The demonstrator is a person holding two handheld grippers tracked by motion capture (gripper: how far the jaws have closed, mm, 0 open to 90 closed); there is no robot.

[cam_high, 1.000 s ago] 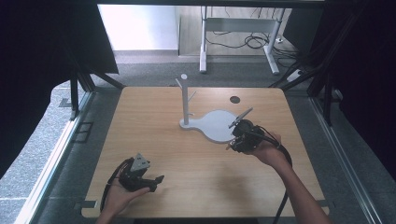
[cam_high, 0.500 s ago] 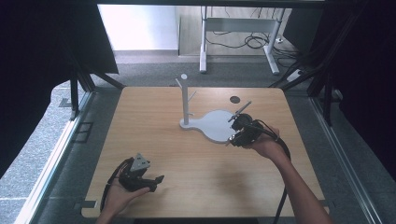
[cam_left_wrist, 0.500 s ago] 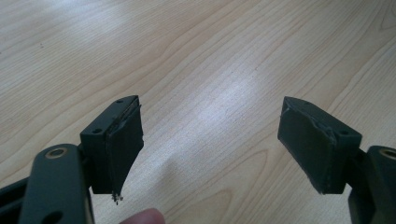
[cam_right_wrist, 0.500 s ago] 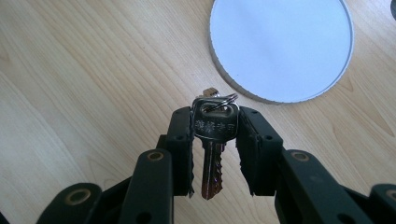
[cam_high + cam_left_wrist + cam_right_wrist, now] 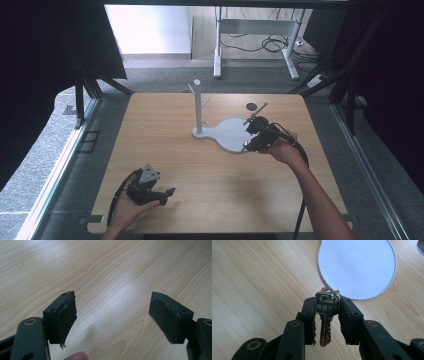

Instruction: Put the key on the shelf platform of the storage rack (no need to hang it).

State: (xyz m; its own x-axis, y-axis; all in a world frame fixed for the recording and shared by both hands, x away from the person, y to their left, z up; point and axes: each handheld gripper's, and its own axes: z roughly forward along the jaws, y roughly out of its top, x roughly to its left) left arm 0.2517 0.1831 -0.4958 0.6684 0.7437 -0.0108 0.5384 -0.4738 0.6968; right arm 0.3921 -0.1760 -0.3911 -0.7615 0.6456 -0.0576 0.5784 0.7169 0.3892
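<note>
A silver key (image 5: 326, 308) on a small ring hangs blade-down between the jaws of my right gripper (image 5: 327, 301), which is shut on the key's head. Just ahead of it lies the round white base plate (image 5: 357, 265). In the high view the right gripper (image 5: 248, 138) hovers at the right edge of the base plate (image 5: 227, 137), from which a white peg stand (image 5: 198, 107) rises. My left gripper (image 5: 166, 196) rests at the front left of the wooden table (image 5: 175, 150). Its jaws stand wide apart over bare wood, so the left gripper (image 5: 113, 302) is open with nothing between them.
A small dark round spot (image 5: 251, 106) marks the table behind the right gripper. A fingertip (image 5: 76, 356) shows at the bottom of the left gripper view. Black frame bars and grey floor surround the table; a desk frame and cables stand beyond.
The right hand, still holding the key, has shifted a little farther from the person along the plate's right edge. The left gripper has stayed put.
</note>
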